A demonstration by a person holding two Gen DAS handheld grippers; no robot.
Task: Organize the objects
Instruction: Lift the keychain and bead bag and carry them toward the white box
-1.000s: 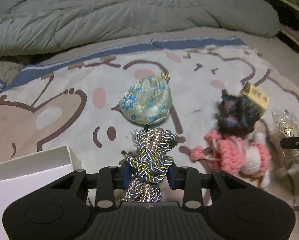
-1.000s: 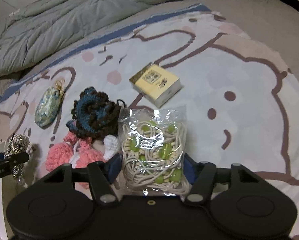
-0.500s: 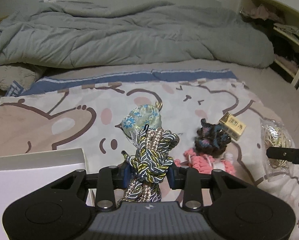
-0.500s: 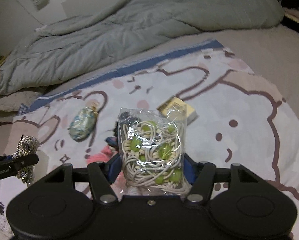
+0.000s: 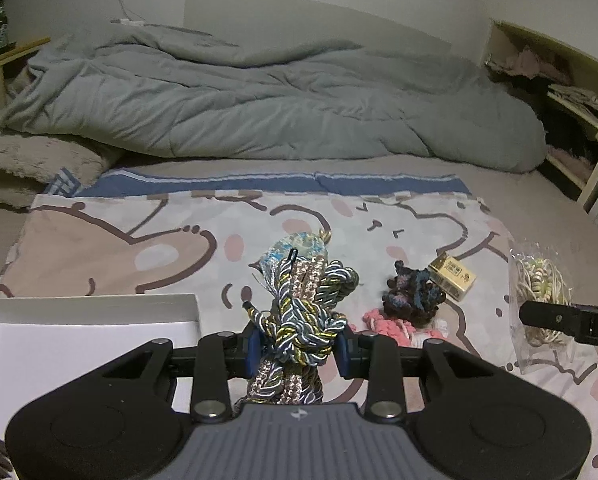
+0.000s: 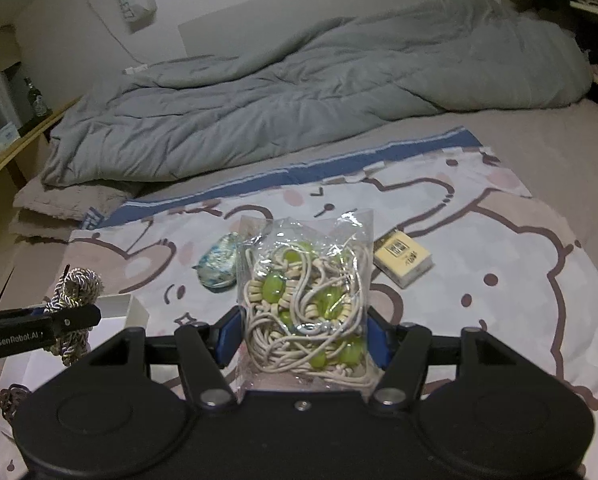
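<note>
Left gripper [image 5: 297,346]: at the lower centre of the left wrist view, its blue pads are pressing in on a bundle of twisted cords [image 5: 299,312], holding it clear of the bed.
Right gripper [image 6: 303,338]: at the lower centre of the right wrist view, partly closed, it is clamping a clear bag of cream cord and green beads [image 6: 305,296] between its blue pads and holding it up.
White box [image 5: 91,332]: sitting open at the lower left of the left wrist view, just beside the left gripper.
Cartoon bear blanket [image 5: 139,248]: lying spread flat over the bed and carrying the loose things.
Blue-patterned pouch [image 6: 219,266]: lying on the blanket at mid-frame, left of the bag in the right wrist view.
Yellow carton [image 6: 403,258]: lying flat on the blanket, right of the bag.
Dark crocheted piece [image 5: 413,294]: resting against a pink crocheted piece [image 5: 387,320], right of centre in the left wrist view, near the yellow carton.
Grey duvet [image 5: 259,108]: lying bunched across the upper half of both views, beyond the blanket's blue edge.
Room: a pale wall [image 5: 339,4] is running behind the bed; cluttered shelves [image 5: 559,92] are showing at the upper right of the left wrist view; a dark bottle [image 6: 35,100] is standing on a ledge at the left edge of the right wrist view.
</note>
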